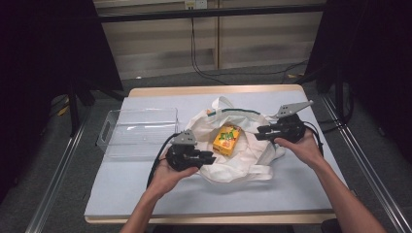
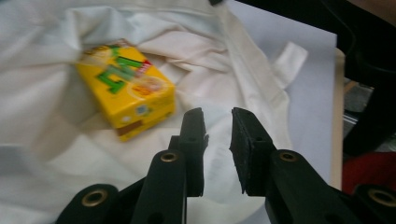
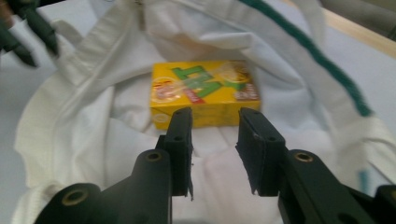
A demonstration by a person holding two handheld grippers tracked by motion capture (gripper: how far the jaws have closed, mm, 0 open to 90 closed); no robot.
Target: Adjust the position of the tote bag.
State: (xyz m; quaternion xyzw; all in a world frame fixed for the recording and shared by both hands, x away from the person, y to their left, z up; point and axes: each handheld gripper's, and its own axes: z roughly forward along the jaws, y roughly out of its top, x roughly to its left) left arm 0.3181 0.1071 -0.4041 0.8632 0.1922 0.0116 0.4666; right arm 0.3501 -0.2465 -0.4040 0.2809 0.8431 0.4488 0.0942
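L gripper (image 1: 212,158) and R gripper (image 1: 258,132): I see both w/ jaws apart, nothing between. Yellow box (image 1: 227,139) sits in white bag (image 1: 243,160); box label blurred, unreadable.

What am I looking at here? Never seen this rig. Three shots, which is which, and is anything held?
No robot: a person holds a hand-held tool in each hand. The high view looks down on the table; the left tool and right tool sit either side of a white bag. The other two pictures come from cameras riding on each tool, looking along its two black jaws. On the table lie the bag, a yellow box resting in it, and a clear tray to the left. In both tool views the jaws stand apart with only bag cloth behind them, so nothing is held.
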